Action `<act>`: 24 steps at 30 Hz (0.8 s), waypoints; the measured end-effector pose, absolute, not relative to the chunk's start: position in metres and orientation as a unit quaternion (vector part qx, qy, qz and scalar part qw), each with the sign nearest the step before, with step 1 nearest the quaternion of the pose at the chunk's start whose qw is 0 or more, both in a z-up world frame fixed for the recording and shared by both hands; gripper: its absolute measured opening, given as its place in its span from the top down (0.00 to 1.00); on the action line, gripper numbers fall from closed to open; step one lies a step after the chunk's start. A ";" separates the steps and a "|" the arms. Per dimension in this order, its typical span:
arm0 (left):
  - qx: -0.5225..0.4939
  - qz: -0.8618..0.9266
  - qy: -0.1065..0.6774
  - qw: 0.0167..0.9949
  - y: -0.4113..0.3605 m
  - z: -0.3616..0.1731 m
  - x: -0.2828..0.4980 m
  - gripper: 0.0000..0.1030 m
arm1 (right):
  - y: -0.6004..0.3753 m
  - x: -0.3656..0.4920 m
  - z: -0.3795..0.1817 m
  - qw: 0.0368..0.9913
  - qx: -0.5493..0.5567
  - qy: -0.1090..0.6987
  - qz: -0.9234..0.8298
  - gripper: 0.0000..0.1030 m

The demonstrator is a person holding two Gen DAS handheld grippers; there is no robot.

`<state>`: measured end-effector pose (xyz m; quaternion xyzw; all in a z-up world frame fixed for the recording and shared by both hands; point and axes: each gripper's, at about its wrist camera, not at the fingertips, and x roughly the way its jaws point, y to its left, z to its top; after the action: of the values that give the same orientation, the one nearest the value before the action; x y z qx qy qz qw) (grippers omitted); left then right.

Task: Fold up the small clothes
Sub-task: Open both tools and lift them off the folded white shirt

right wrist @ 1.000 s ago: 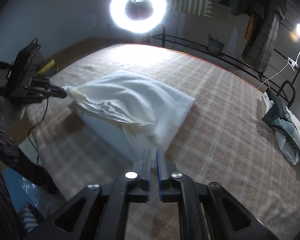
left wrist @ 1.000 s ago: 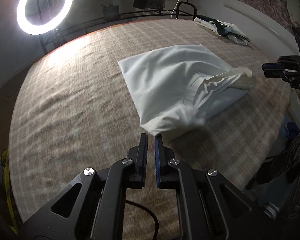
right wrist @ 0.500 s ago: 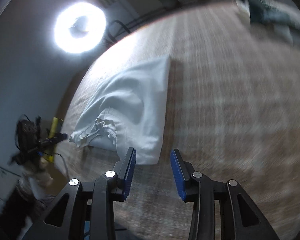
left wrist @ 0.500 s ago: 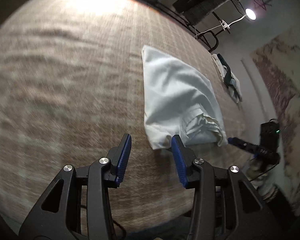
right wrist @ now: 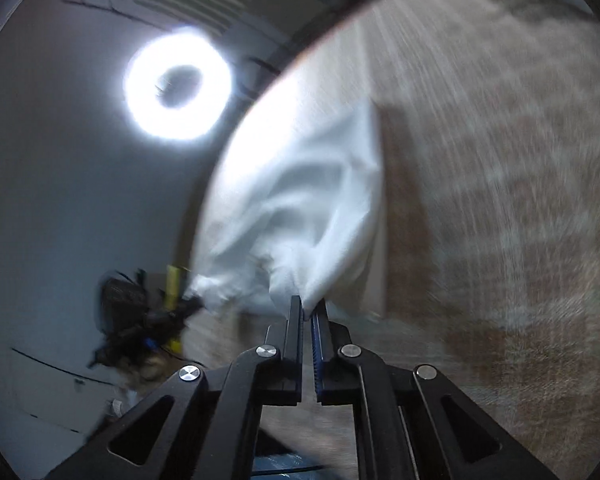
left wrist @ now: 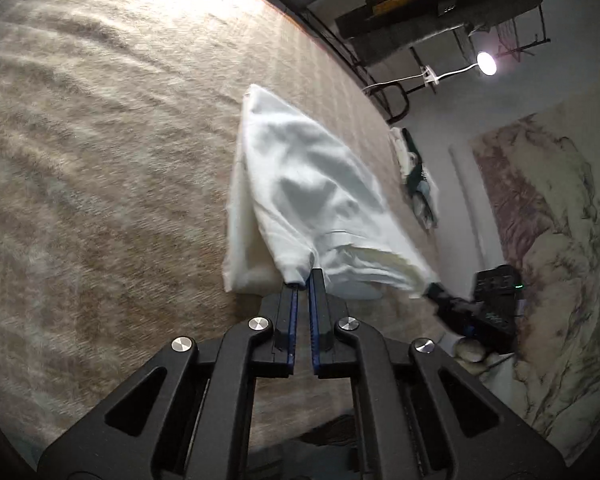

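A white folded garment (left wrist: pixel 308 196) lies on the plaid bed cover (left wrist: pixel 100 184); its near edge is lifted. My left gripper (left wrist: pixel 303 280) is shut on one near corner of it. My right gripper (right wrist: pixel 309 307) is shut on the other near corner of the white garment (right wrist: pixel 308 216). The right gripper also shows in the left wrist view (left wrist: pixel 440 294), holding the far end of the lifted edge. The left gripper shows blurred in the right wrist view (right wrist: pixel 188 304).
A ring light (right wrist: pixel 178 84) shines beyond the bed. Other folded clothes (left wrist: pixel 416 176) lie at the bed's far edge. A small lamp (left wrist: pixel 486 63) and hanging clothes (left wrist: pixel 440 8) are by the wall.
Both grippers opened half a second ago, then closed on the garment's near corners and lifted that edge off the bed.
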<state>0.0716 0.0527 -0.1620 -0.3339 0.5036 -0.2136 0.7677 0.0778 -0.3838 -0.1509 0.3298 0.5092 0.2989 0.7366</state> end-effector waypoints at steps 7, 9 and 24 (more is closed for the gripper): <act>-0.279 -0.174 0.537 0.777 0.048 -0.182 0.068 0.98 | -0.373 0.075 -0.168 0.730 0.297 0.548 0.281 1.00; -0.272 -0.167 0.535 0.782 0.051 -0.178 0.067 0.98 | -0.369 0.076 -0.170 0.733 0.278 0.558 0.273 1.00; -0.216 -0.140 0.488 0.834 0.055 -0.126 0.064 0.63 | -0.344 0.068 -0.116 0.779 0.129 0.508 0.345 0.53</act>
<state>0.0637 0.0550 -0.1262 -0.2163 0.4881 -0.1405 0.8338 0.0681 -0.3442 -0.1155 0.1292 0.5076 0.3451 0.7788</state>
